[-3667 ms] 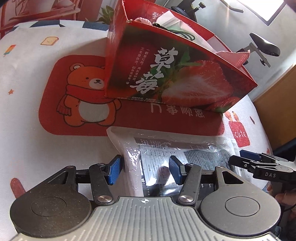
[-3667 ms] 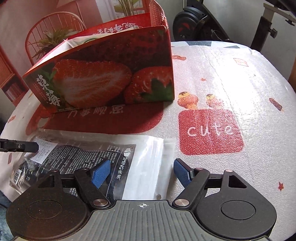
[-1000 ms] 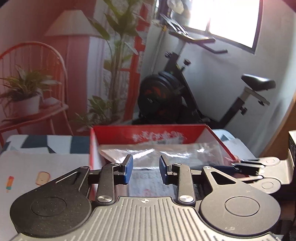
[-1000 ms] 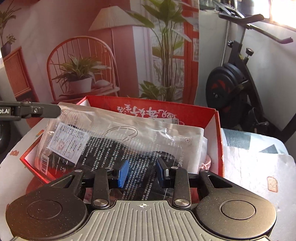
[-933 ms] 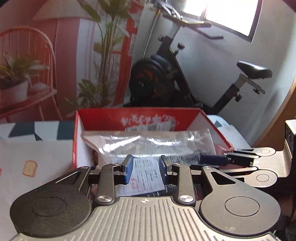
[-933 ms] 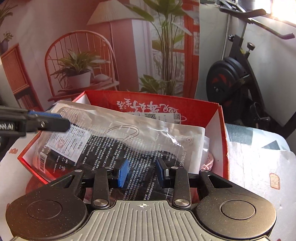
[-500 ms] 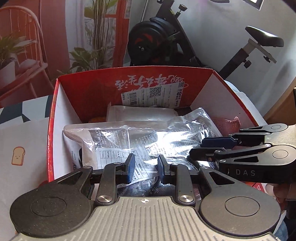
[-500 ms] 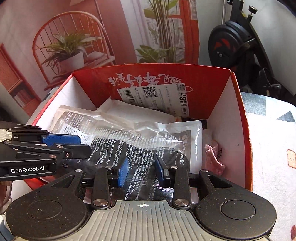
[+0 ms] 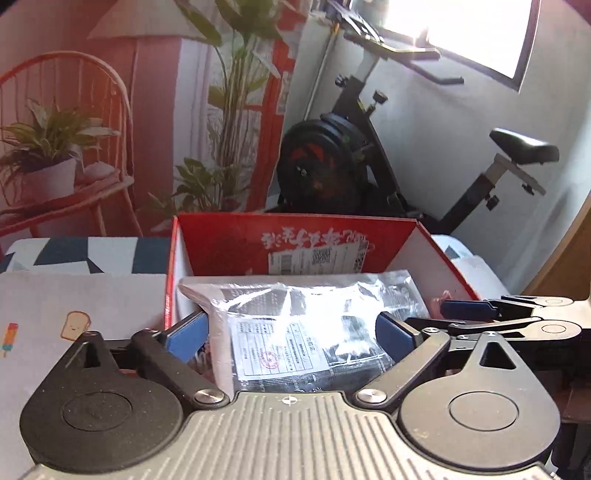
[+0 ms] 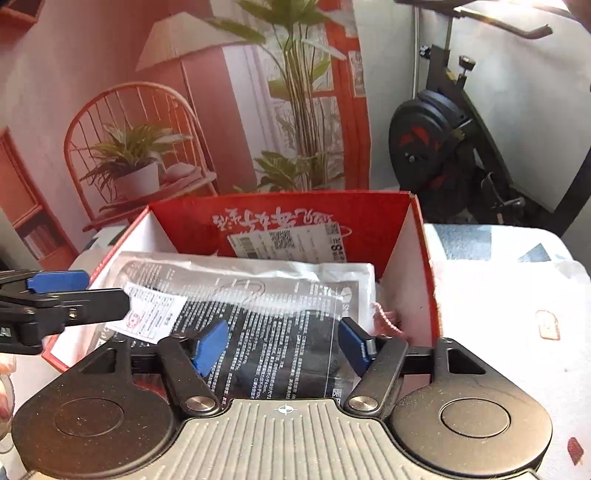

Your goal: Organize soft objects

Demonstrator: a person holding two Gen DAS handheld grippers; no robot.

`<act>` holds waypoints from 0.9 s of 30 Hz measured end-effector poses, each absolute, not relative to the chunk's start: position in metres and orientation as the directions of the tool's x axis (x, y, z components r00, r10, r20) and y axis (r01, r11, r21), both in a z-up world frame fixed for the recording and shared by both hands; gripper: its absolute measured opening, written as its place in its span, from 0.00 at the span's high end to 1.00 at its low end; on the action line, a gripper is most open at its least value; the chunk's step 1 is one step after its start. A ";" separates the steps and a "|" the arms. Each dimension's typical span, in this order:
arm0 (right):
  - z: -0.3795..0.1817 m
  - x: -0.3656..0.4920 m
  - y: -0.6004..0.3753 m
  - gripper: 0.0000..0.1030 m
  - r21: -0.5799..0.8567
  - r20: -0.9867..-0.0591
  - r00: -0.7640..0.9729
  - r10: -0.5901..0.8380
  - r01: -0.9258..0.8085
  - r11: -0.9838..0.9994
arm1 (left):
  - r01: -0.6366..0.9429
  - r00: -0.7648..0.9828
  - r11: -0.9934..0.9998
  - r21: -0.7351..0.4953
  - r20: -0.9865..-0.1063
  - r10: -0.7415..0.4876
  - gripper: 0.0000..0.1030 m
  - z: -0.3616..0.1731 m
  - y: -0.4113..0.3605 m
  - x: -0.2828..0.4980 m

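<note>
A black exercise bike (image 9: 354,155) stands under a bright window (image 9: 465,33); left of it, an orange wire chair (image 9: 74,147) holds a potted plant (image 9: 44,162).

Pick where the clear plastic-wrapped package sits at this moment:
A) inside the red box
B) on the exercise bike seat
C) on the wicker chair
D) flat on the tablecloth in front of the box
A: the plastic-wrapped package lies within the walls of the red box, and both tools' pads stand apart from it.
</note>
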State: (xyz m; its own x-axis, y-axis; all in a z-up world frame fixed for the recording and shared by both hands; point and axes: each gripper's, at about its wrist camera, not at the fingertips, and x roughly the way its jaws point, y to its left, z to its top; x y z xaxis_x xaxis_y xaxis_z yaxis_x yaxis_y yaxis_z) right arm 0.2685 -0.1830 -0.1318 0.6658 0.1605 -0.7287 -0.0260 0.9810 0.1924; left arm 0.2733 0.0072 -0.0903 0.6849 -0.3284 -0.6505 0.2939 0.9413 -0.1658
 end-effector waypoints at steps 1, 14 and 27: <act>-0.126 0.264 -0.184 0.23 0.189 -0.717 0.680 0.153 -0.021 0.982 | 0.287 0.700 0.944 -0.161 -0.638 -0.321 0.01 -0.084 0.010 0.268; -0.034 0.191 -0.195 0.00 0.209 -0.570 0.820 0.049 0.088 0.974 | 0.190 0.837 0.982 0.021 -0.526 -0.151 0.00 0.000 0.019 0.191; 0.054 0.088 -0.167 0.00 0.131 -0.484 0.875 -0.035 0.111 0.985 | 0.160 0.898 0.987 0.029 -0.419 -0.133 0.00 0.068 0.018 0.092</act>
